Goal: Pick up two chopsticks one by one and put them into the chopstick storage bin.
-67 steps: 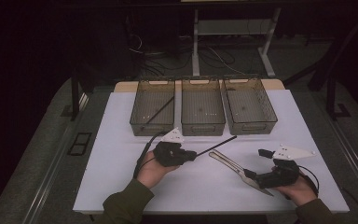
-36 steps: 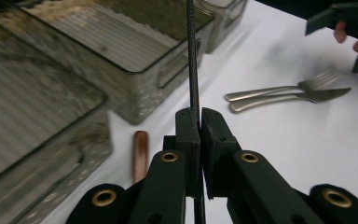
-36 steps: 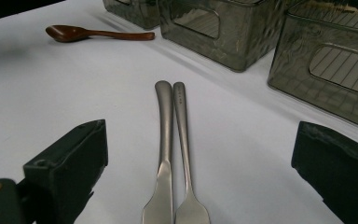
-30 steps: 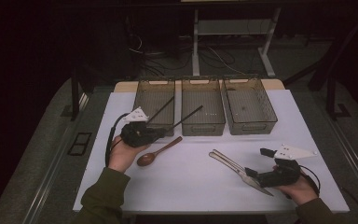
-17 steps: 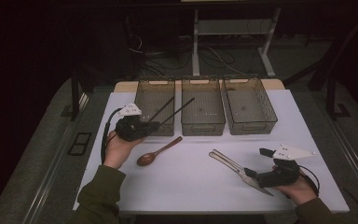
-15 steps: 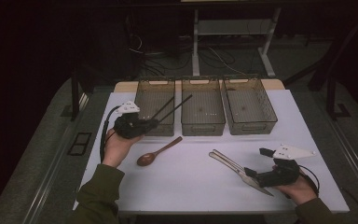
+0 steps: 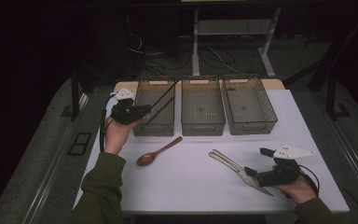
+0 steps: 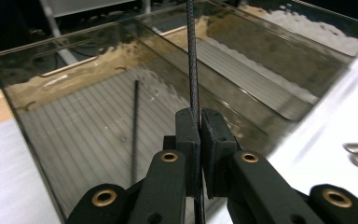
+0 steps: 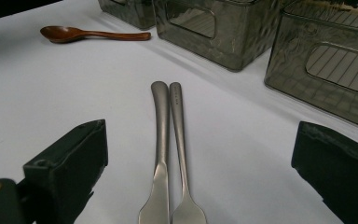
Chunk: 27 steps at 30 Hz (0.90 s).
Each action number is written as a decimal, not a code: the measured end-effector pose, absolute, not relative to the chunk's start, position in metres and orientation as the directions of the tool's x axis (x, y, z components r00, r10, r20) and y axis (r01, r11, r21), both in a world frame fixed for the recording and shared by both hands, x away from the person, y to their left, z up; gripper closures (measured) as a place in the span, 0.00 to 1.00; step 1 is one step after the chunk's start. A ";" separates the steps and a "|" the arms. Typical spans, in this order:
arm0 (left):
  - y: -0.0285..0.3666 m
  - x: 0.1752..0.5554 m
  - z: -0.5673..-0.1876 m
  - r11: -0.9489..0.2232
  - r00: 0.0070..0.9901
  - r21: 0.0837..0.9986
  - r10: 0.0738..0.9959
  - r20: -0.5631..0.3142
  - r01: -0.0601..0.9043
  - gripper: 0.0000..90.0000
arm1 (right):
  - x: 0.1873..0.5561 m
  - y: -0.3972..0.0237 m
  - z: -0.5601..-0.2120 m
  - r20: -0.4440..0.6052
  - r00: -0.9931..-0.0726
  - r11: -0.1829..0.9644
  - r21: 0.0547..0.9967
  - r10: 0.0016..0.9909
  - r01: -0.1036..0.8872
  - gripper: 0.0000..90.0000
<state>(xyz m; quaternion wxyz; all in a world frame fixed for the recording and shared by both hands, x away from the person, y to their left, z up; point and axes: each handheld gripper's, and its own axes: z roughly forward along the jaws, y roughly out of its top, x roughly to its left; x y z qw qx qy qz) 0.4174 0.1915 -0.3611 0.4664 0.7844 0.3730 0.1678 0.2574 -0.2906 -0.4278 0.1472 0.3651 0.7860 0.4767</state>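
Note:
My left gripper (image 7: 142, 111) is shut on a thin black rod (image 7: 164, 94), which slants up and right over the left bin (image 7: 154, 131). In the left gripper view the rod (image 8: 193, 70) rises straight out of the closed pads, and a second black rod (image 8: 134, 130) lies on that bin's floor. My right gripper (image 7: 251, 174) rests open near the table's front right. Its jaws stand wide on either side of two metal utensils (image 9: 170, 140) lying side by side, without touching them.
Three smoky clear bins stand in a row at the back: left, middle (image 7: 203, 126) and right (image 7: 251, 127). A brown wooden spoon (image 7: 157, 152) lies on the white table (image 7: 191, 186) in front of the left bin. Dark floor surrounds the table.
My left hand has carried the rod from the table's middle back and left, until it hangs over the left bin. The right gripper has stayed put.

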 end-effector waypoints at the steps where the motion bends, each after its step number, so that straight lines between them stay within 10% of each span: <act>1: 0.192 0.420 -0.361 -0.288 0.659 0.854 0.748 -0.082 0.433 0.95 | 0.257 -0.291 -0.428 0.116 -0.690 0.280 0.857 0.715 0.433 0.03; 27: 0.194 0.454 -0.380 -0.295 0.583 0.797 0.808 -0.087 0.528 0.94 | 0.257 -0.292 -0.428 0.120 -0.690 0.276 0.857 0.714 0.435 0.03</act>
